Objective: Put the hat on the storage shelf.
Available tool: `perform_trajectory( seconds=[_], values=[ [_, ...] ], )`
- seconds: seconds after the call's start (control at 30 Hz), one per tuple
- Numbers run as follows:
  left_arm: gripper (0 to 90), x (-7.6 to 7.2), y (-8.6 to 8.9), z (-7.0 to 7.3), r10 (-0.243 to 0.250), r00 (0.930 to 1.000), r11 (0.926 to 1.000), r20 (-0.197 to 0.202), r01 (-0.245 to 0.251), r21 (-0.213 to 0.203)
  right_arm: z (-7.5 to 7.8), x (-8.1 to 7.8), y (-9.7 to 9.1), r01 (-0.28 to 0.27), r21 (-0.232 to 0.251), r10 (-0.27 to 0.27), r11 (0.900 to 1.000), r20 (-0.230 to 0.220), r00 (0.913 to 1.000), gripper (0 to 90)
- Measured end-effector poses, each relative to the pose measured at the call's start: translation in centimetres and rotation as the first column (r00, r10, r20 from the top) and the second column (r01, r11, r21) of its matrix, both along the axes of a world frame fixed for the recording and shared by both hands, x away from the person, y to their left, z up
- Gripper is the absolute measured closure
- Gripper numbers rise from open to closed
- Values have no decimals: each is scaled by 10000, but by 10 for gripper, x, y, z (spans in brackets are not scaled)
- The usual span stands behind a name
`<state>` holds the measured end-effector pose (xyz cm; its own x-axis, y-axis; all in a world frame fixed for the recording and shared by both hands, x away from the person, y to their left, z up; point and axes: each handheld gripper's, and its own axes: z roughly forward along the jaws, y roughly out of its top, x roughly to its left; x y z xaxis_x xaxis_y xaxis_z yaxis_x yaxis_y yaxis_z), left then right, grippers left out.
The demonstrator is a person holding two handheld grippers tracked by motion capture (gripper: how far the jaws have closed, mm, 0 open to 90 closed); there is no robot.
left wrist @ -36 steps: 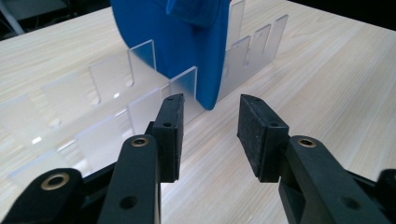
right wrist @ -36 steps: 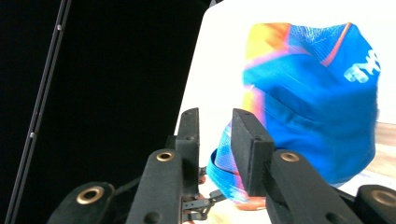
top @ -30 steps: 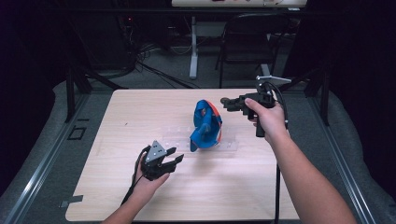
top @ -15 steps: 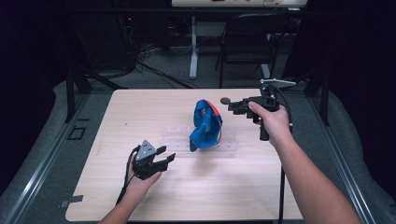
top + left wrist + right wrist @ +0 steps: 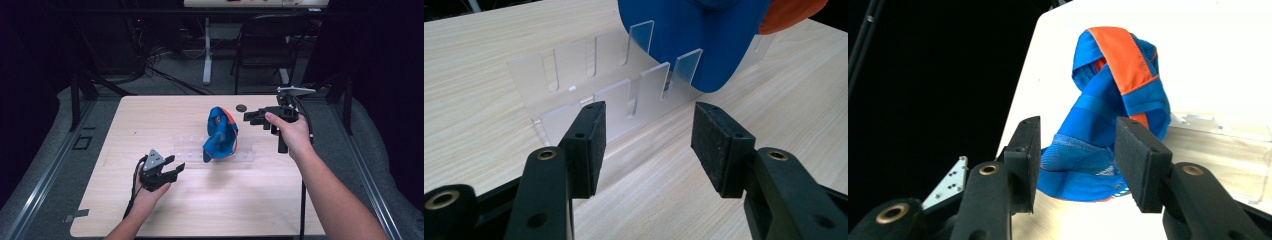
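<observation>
A blue and orange cap (image 5: 220, 135) stands propped in a clear slotted rack (image 5: 187, 152) at the middle of the table. My left gripper (image 5: 176, 167) rests low at the near left and points at the rack's left end. Its jaws have just been opening, with nothing between them. In the left gripper view the rack (image 5: 574, 70) and cap (image 5: 694, 35) lie just beyond the open left gripper (image 5: 646, 145). My right gripper (image 5: 252, 117) hovers right of the cap. Its jaws too have just been opening, and the cap (image 5: 1113, 75) sits beyond the empty right gripper (image 5: 1078, 155).
A small dark round object (image 5: 241, 107) lies on the wooden table (image 5: 150, 115) behind the cap. A chair (image 5: 265, 45) and a stand with cables are on the floor past the far edge. Bare wood lies at the near side.
Both grippers' jaws stand wider than before. The left hand has drawn slightly back from the rack. The cap stays on the rack.
</observation>
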<state>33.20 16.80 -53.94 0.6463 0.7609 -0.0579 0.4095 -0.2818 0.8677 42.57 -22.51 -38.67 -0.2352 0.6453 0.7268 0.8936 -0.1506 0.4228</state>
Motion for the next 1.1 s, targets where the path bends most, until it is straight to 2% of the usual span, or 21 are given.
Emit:
perform_trajectory(
  seconds=[0.2,0.43,0.63,0.83,1.0,1.1],
  values=[
    [485,-2,3,-3,-1,10000,9999,-93,2,106,-2,-5,-4,16,-368,-12,9993,135,9999,528],
    [485,-2,5,-4,53,9999,9999,-98,-52,88,-12,-11,-11,162,-387,-161,9991,14,9999,527],
    [484,-1,6,-5,68,9999,9999,-149,-66,109,-22,-17,-17,175,-656,-187,9977,-177,9997,527],
    [483,-1,7,-6,100,9998,9999,-182,-98,76,-37,-25,-22,224,-893,-247,9958,-248,9994,526],
    [483,-1,8,-6,139,9998,9998,-173,-137,111,-55,-35,-28,208,-1127,-277,9934,-600,9978,527],
    [482,0,9,-6,172,9996,9998,-207,-171,66,-66,-43,-32,232,-1337,-321,9908,-646,9974,527]
  ],
)
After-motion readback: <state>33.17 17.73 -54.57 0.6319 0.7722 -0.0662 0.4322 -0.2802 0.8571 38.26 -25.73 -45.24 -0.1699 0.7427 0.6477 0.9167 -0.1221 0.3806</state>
